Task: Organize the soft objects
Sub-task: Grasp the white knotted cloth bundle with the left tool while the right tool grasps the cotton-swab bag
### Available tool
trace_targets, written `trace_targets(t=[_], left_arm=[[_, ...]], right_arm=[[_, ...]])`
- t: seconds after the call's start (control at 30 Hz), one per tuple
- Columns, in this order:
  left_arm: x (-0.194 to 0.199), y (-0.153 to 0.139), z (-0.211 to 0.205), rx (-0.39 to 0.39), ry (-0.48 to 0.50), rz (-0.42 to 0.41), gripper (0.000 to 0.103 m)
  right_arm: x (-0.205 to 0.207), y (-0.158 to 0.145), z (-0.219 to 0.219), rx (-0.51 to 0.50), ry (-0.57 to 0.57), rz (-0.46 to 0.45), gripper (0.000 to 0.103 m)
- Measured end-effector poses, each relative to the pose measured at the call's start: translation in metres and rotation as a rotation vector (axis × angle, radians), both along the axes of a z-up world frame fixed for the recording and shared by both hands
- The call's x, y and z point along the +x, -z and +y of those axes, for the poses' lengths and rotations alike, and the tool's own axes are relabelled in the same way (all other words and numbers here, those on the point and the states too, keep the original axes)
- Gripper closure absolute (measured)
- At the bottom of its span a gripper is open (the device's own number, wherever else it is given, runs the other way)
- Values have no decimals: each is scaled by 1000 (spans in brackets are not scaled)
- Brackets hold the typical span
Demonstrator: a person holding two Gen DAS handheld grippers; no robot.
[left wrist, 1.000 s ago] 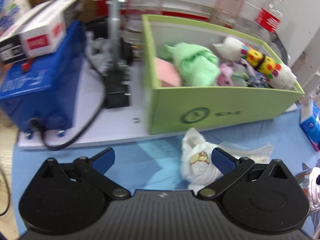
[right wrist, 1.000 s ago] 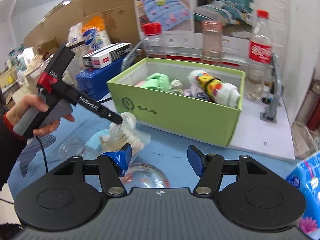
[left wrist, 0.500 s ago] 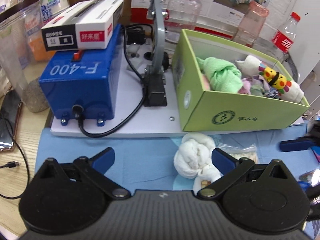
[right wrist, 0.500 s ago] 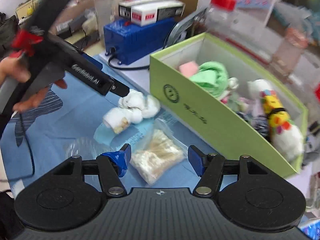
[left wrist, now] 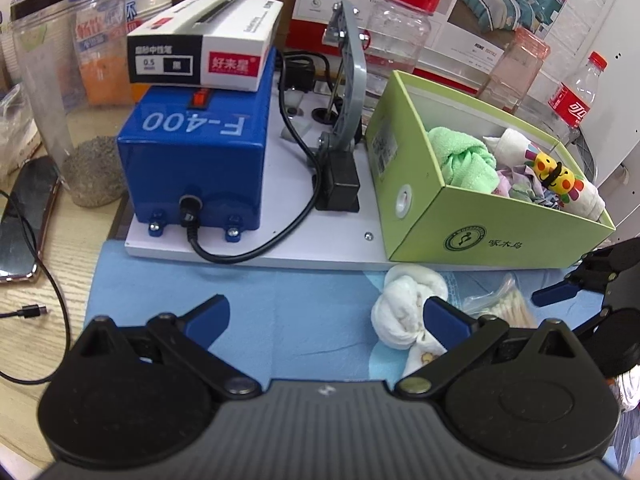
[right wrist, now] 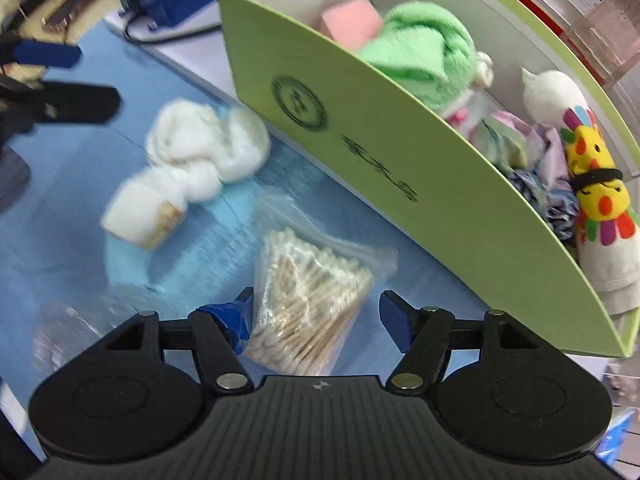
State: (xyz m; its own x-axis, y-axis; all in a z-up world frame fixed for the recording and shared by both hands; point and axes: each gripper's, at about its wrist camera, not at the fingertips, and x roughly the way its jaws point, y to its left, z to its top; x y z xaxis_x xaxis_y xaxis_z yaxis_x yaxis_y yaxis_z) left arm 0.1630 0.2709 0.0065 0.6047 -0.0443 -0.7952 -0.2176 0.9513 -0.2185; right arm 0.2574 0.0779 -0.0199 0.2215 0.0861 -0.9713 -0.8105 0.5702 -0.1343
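Observation:
A green box holds a green towel, a white cloth with a yellow figure and other soft items. A knotted white cloth lies on the blue mat in front of the box. A clear bag of cotton swabs lies beside it. My left gripper is open and empty, its right finger just in front of the white cloth. My right gripper is open, its fingers on either side of the swab bag.
A blue F-400 machine with a pen box on top stands on a white board left of the green box. Jars and bottles stand behind. A phone and cables lie at the left. Crumpled clear plastic lies on the mat.
The left gripper has backed away from the white cloth, which now lies on the mat. The right gripper has moved down and forward around the swab bag.

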Motion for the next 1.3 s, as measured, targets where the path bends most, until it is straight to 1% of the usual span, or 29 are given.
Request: trace_targets(t=[0.07,0.17,0.3,0.4,0.43,0.5,0.63,0.77,0.8,0.87,0.93,0.97,1.0,1.03,1.1,1.13,1.17,1.23,1.3], left_arm=[[1,1,-1,7,0,6,1],[6,4,-5,6,8,19,1],[14,6,-17,13,40,28,1],[25,9,-28,-15,88,38,1],[29,10,-34,-24,105,45,1],[39,15,-45,-22,135,66,1],[52,26,-60,30,161,112,1],[57,38,-61,32,149,140,1],[59,39,-61,37,145,143,1],[62,42,-63,45,151,154,1],[64,46,-66,50,161,164,1],[63,47,-67,67,168,161,1],[63,47,-69,82,177,164,1],[63,48,-69,92,184,165,1],[64,48,-70,99,183,161,1],[64,48,-69,100,180,160,1],[65,48,-69,101,179,161,1],[65,48,-68,103,186,161,1],[63,48,-67,105,195,160,1]], right_arm=[[9,-1,-14,-13,29,2,49],[29,-2,-43,-10,109,17,48],[54,3,-92,50,235,111,46],[61,6,-124,124,290,126,46],[60,6,-131,161,280,118,46],[51,2,-137,223,206,104,46],[35,-2,-135,301,56,78,46],[30,1,-121,313,-43,46,46],[36,4,-116,313,-65,47,46],[31,8,-110,308,-112,40,46],[25,9,-104,299,-175,-2,46],[21,8,-102,293,-209,-17,46],[25,6,-101,286,-239,-28,45],[24,3,-103,279,-239,-26,45],[33,0,-104,280,-204,43,45],[36,0,-105,299,-189,67,45],[40,0,-107,335,-162,98,45],[55,3,-111,407,-57,231,45],[65,1,-115,503,22,329,45]])
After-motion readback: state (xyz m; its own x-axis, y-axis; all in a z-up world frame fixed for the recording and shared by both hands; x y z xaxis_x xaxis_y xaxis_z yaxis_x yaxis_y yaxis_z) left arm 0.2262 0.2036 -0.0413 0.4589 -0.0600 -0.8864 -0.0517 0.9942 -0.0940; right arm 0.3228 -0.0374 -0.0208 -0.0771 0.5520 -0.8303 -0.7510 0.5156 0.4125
